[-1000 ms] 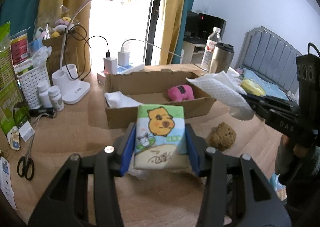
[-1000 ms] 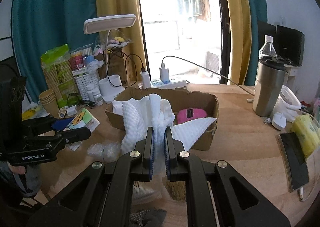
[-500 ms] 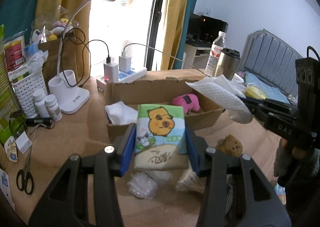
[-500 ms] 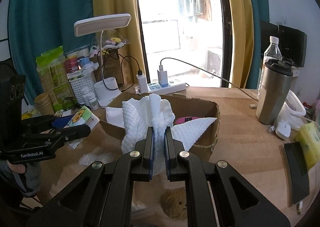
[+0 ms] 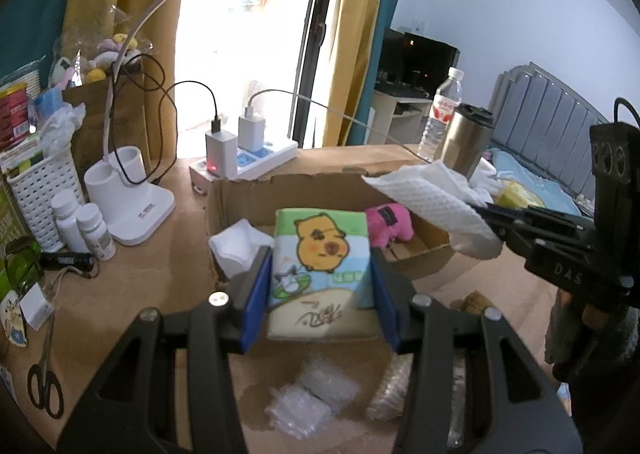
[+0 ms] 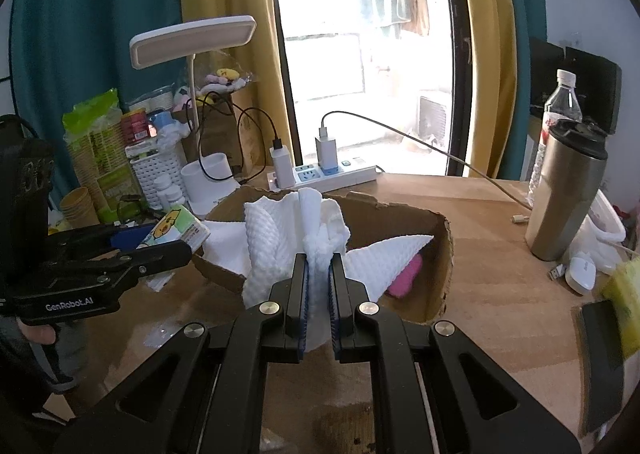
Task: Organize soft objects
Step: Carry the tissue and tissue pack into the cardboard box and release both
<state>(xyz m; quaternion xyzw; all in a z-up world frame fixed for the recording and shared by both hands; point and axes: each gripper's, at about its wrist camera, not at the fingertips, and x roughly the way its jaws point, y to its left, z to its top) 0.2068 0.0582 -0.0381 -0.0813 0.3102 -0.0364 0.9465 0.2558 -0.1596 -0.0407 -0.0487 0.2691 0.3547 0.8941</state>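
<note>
My left gripper (image 5: 320, 286) is shut on a tissue pack (image 5: 320, 266) printed with a cartoon capybara and holds it above the near edge of the open cardboard box (image 5: 256, 189). My right gripper (image 6: 319, 266) is shut on a white textured cloth (image 6: 296, 230) and holds it over the box (image 6: 440, 254). The cloth also shows in the left wrist view (image 5: 432, 197). Inside the box lie a pink plush toy (image 5: 390, 219) and a white cloth (image 5: 236, 246). A brown plush (image 5: 474, 302) lies on the table in front of the box.
Clear bubble wrap (image 5: 312, 402) lies on the wooden table under the left gripper. A desk lamp (image 5: 132, 189), pill bottles (image 5: 86, 230), a white basket (image 5: 36, 193) and scissors (image 5: 44, 390) stand left. A power strip (image 5: 244, 161), steel tumbler (image 6: 568, 189) and water bottle (image 6: 560, 109) stand behind.
Both grippers have moved forward toward the box with their loads. The brown plush has slid lower in both views and bubble wrap has come into sight below the tissue pack.
</note>
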